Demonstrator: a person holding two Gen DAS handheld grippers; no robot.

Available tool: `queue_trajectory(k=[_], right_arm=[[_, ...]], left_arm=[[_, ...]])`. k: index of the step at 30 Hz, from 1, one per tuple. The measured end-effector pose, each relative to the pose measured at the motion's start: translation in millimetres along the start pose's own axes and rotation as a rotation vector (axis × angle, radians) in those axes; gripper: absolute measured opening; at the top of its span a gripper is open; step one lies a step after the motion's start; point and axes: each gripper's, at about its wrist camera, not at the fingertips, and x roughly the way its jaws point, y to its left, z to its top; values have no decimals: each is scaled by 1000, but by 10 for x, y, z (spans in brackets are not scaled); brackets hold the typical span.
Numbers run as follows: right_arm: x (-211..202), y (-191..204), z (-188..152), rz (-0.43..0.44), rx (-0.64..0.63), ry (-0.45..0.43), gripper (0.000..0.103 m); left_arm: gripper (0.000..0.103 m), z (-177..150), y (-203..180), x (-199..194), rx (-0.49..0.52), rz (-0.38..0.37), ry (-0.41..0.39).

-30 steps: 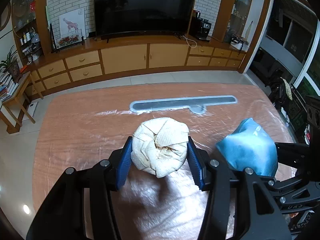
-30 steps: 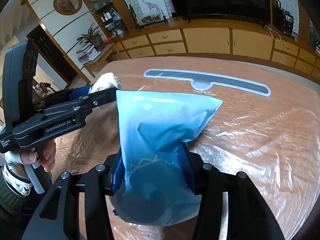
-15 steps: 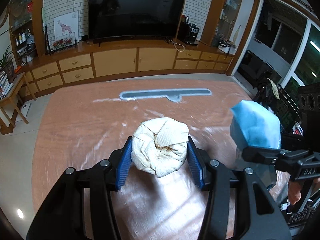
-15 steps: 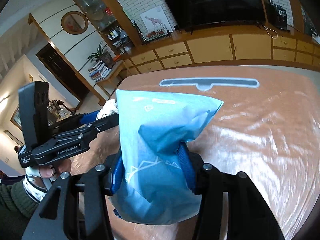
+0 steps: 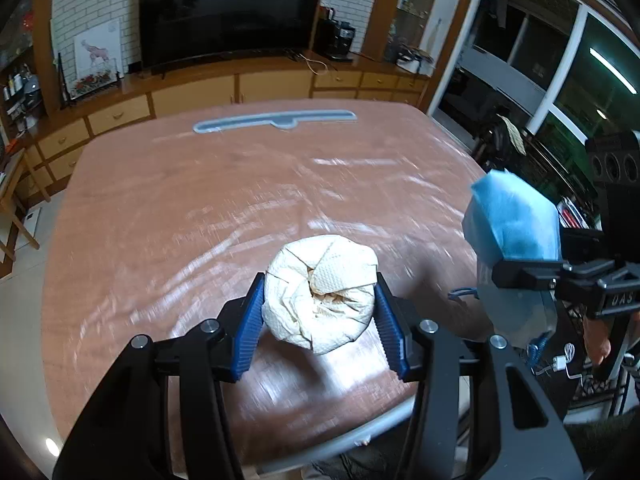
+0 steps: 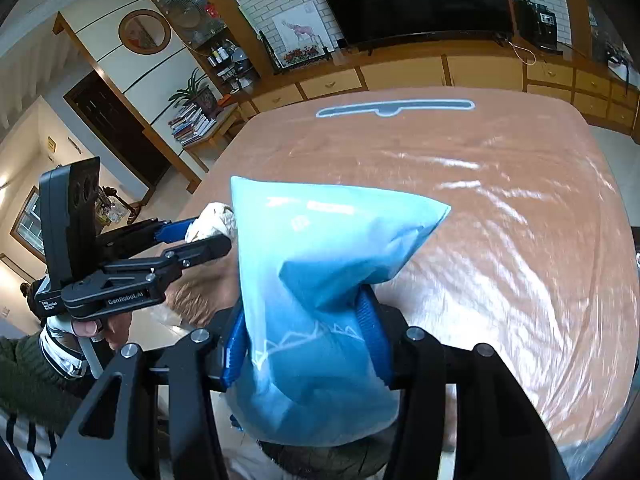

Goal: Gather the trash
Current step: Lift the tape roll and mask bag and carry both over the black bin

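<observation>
My left gripper (image 5: 320, 312) is shut on a crumpled ball of white paper (image 5: 320, 292), held above the near part of the brown table (image 5: 200, 208). Both blue pads press its sides. My right gripper (image 6: 306, 344) is shut on a blue plastic bag (image 6: 320, 264), which bulges above and below the pads. In the left wrist view the blue bag (image 5: 512, 220) hangs off the table's right edge in the other gripper. The right wrist view shows the left gripper (image 6: 192, 236) at the left, with the paper ball (image 6: 212, 218) peeking past the bag.
A clear plastic sheet covers the table, with a grey inlaid strip (image 5: 276, 119) at its far end. Behind stand a low wooden cabinet (image 5: 192, 96) and a dark TV (image 5: 228, 8). A person's hand (image 6: 92, 326) holds the left gripper's handle. Cables (image 5: 560, 360) lie on the floor at the right.
Both grippers have drawn back toward the table's near edge with their loads still held. The blue bag has shifted right and now hangs past the table's right edge.
</observation>
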Motion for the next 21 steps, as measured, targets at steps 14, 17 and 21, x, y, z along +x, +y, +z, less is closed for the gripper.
queue_trajectory(k=[14,17,21], right_arm=[[-253,231,-555,37,0,3,45],[-284,280,-628,37,-13,3,44],[-328,341,-709,33,-12,14,42]], left_arm=[[52,-496,-347,-302,98,-96,40],[52,-582,-400,-321,111,-115,57],[52,-663,-460,-345,134,-128,74]])
